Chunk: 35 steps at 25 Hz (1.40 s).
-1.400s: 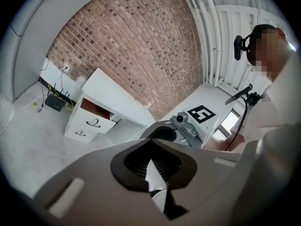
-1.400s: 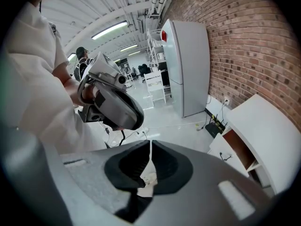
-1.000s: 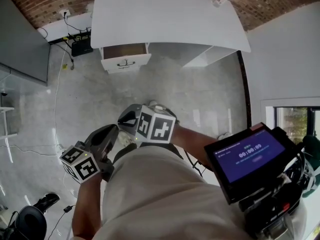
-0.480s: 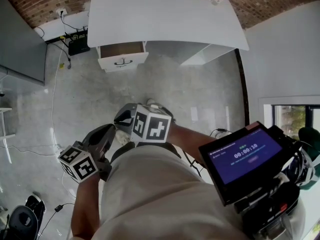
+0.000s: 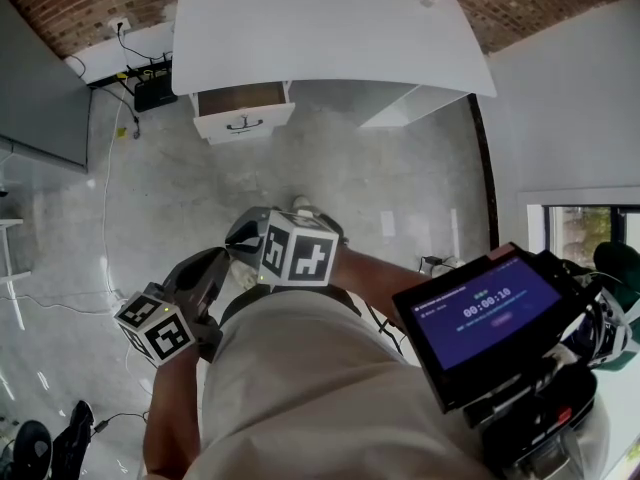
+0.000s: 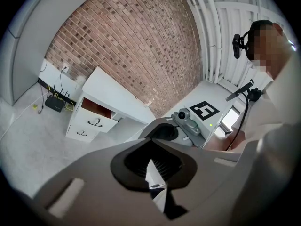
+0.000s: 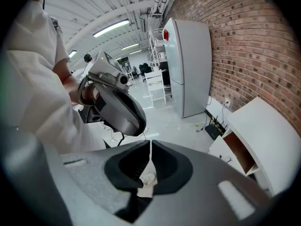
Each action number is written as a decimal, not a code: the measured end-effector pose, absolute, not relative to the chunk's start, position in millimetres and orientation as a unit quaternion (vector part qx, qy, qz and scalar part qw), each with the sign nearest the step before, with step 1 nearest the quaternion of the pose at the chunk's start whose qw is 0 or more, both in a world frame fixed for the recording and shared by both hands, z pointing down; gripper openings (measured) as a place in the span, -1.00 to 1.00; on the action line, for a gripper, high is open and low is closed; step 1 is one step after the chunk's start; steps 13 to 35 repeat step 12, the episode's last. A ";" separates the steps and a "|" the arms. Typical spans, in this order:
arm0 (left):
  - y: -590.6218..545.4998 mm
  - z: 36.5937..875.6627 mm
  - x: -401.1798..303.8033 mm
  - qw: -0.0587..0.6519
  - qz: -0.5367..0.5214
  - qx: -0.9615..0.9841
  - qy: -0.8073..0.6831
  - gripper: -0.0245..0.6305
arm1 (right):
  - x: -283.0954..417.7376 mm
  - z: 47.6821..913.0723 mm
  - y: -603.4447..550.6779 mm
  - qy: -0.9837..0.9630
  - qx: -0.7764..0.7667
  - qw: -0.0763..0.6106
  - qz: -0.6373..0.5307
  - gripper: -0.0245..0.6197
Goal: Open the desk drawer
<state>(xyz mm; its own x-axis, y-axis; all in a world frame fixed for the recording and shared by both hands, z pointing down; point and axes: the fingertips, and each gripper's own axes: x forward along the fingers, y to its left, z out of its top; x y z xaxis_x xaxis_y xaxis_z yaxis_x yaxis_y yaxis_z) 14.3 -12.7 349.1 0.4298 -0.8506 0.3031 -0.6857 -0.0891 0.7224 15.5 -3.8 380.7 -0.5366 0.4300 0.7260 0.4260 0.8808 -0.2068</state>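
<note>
**Fingers, left gripper** [image 6: 149, 160]: clenched, tips meeting, nothing between them.

**Fingers, right gripper** [image 7: 150, 147]: pressed together to a thin slit, likewise empty. Neither pair touches anything.

**Position, both grippers:** tucked close against your torso. In the head view the left sits at about 8 o'clock of the right, and both are aimed roughly toward 11 o'clock.

**Screen** [image 5: 485, 313]: at 4 o'clock by your chest. Its counter has ticked on one second.

**Floor** [image 5: 330, 183]: a grey stretch lies between you and the desk, so you stand well apart from it.

**Top drawer** [image 5: 243, 116]: at 12 o'clock, under the left end of the white worktop [image 5: 330, 28]. It is pulled out, its brown inside showing and its handle facing you.

**Lower drawer** [image 6: 81, 133]: flush with the desk.

**Change over the last second:**
- The desk has slid slightly toward the top edge of the head view.
- Your grippers have kept their place at your body.
- The drawer is out as far as it was.

**Judgement:** the drawer already reads as open, so the task looks complete and you are standing off from it.

**Black box** [image 5: 155, 93]: on the floor at 11 o'clock, left of the desk by the brick wall [image 5: 60, 3].
</note>
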 end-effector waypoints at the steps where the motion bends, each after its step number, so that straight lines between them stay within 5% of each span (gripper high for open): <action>1: -13.3 348.4 14.2 0.424 -0.095 0.732 -0.526 -0.91 | 15.4 380.7 -4.1 -0.877 -0.244 0.414 0.002 -0.88; 35: -12.5 350.3 11.5 0.432 -0.086 0.732 -0.521 -0.91 | 11.9 381.3 -5.4 -0.877 -0.240 0.415 -0.001 -0.88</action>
